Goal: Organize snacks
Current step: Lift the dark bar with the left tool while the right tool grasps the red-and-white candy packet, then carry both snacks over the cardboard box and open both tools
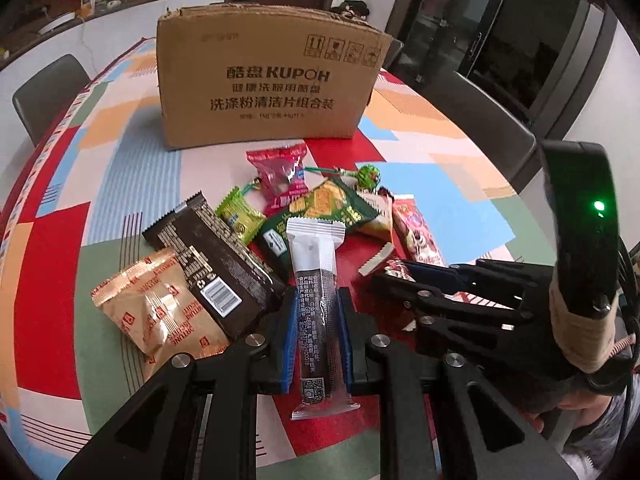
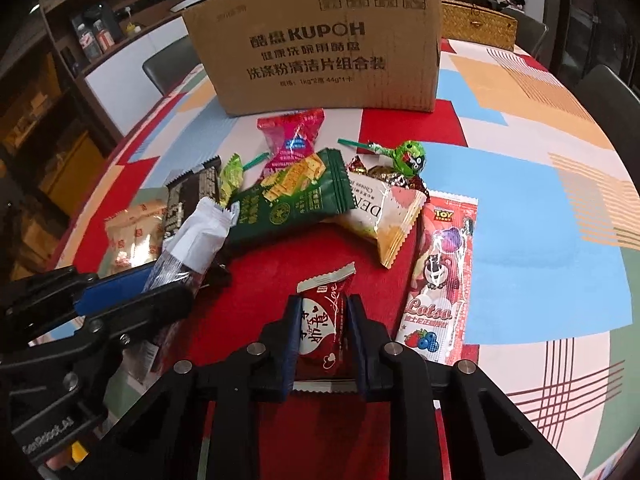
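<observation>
My left gripper (image 1: 318,300) is shut on a long stick pack (image 1: 318,264), white at the far end and dark in the middle; it shows in the right wrist view too (image 2: 196,236), slanting up from the left gripper (image 2: 168,286). My right gripper (image 2: 324,304) is shut on a small red snack packet (image 2: 326,320), low over a red patch of the tablecloth. From the left wrist view the right gripper (image 1: 394,274) reaches in from the right with that red packet (image 1: 396,266). A brown cardboard box (image 1: 264,80) (image 2: 320,40) stands upright behind the snack pile.
Loose on the patterned tablecloth (image 1: 120,160) lie a dark brown bar (image 1: 208,256), a gold packet (image 1: 160,312), a green cracker pack (image 2: 296,200), a pink packet (image 2: 294,140), a green lollipop (image 2: 410,156) and a Lotso pack (image 2: 440,280). A woven basket (image 2: 476,24) sits behind.
</observation>
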`<state>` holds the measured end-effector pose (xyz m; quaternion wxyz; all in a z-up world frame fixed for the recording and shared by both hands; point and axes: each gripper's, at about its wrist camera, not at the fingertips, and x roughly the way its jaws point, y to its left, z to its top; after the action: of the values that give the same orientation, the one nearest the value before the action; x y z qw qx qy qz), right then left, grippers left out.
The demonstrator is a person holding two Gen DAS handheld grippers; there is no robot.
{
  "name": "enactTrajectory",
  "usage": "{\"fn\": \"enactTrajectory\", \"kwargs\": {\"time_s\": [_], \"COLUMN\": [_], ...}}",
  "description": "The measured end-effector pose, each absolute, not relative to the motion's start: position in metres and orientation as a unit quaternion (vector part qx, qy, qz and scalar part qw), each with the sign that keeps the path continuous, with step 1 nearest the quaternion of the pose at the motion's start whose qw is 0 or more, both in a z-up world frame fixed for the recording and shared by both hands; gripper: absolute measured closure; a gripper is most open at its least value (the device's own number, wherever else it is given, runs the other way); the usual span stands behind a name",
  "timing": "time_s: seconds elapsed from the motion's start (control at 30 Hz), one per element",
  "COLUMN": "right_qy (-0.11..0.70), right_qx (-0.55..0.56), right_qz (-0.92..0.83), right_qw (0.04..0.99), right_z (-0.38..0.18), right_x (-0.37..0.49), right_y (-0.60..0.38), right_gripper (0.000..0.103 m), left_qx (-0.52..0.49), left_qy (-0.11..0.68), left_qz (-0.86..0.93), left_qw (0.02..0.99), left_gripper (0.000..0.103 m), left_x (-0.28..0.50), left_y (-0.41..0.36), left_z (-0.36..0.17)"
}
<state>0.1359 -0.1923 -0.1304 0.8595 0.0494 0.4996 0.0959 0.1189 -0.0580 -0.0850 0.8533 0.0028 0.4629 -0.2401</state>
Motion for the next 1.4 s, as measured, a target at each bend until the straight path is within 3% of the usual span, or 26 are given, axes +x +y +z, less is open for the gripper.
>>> {"fn": "enactTrajectory", "kwargs": {"time_s": [0.6,1.4], "right_qy": [0.403,0.281], "right_qx": [0.074,0.068], "right_qz": [0.111,0.103], "right_qw": [0.906,0.952], "right_z": [-0.045,0.056], "right_x": [0.156,0.245], "right_y": [-0.208,-0.224], "right_gripper": [0.079,0.079], "left_qx": [0.004,0.004], "left_qy": [0.392,0.309], "left_qz": [-0.232,-0.212], "left_qw": [0.89,0.927], "left_gripper": [0.084,0.084], "left_x": [0.153,0.253], "left_y": [-0.064,-0.062], "left_z": [-0.008,0.071]}}
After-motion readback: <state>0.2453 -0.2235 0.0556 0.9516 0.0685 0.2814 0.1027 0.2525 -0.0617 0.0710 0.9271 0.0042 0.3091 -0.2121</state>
